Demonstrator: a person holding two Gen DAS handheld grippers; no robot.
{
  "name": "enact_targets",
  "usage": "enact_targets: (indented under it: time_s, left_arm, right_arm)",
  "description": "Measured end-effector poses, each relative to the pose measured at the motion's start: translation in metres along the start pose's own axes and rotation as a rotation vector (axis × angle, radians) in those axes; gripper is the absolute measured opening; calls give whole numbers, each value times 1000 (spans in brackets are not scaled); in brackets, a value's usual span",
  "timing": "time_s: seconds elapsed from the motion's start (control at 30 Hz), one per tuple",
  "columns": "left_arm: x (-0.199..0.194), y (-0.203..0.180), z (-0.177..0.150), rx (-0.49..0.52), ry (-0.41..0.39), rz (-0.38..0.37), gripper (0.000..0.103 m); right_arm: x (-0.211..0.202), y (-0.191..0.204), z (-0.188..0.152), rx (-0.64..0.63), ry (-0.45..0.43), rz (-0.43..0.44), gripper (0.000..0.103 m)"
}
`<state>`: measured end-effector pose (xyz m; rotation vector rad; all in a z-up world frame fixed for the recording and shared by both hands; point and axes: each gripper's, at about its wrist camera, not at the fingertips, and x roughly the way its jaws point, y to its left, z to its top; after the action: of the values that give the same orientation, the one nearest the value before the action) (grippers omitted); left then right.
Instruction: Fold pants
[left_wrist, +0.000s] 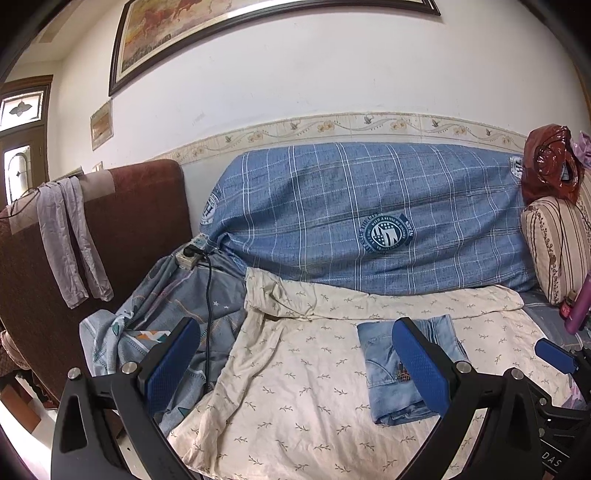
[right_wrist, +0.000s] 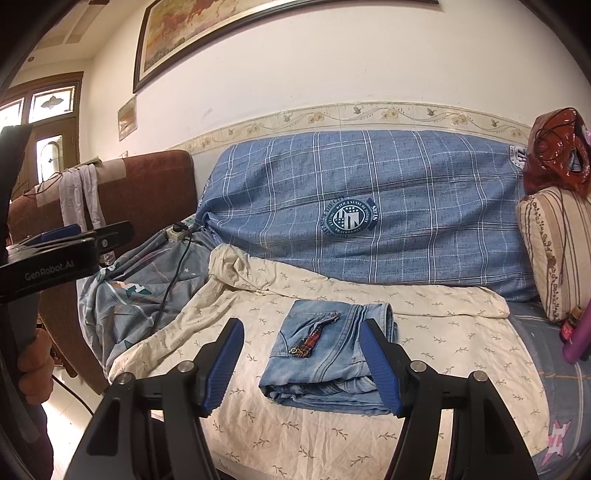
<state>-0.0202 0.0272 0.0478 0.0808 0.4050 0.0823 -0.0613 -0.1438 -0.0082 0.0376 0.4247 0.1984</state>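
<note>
Light blue denim pants (right_wrist: 325, 354) lie folded into a compact rectangle on a cream leaf-print sheet (right_wrist: 443, 332), with a small plaid tab and key ring on top. My right gripper (right_wrist: 303, 365) hovers in front of them, open; its right finger overlaps the fold's right edge in the picture and the left finger stands clear. In the left wrist view the pants (left_wrist: 384, 365) sit partly behind the right finger of my left gripper (left_wrist: 295, 365), which is open with nothing between its fingers. The left gripper (right_wrist: 74, 236) also shows at the left edge, held by a hand (right_wrist: 33, 369).
A blue plaid cover (left_wrist: 369, 206) drapes the sofa back. A power strip (left_wrist: 190, 253) with a black cable rests on a grey-blue patterned blanket (left_wrist: 166, 306) at left. A striped pillow (left_wrist: 554, 243), red plastic bag (left_wrist: 550, 166) and purple object (left_wrist: 580, 306) stand at right. A grey garment (left_wrist: 70, 236) hangs over a brown seat back.
</note>
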Motion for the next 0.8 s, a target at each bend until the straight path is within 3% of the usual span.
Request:
enact_targets:
  time_s: [0.5,0.8]
  left_arm:
    - [20,4,-10,4,49,-34,103]
    - [18,5,-12,13,29,-59,103]
  right_arm:
    - [14,3,-5,-5,26,-2,69]
    - [8,3,-1,12,-7,-17,69]
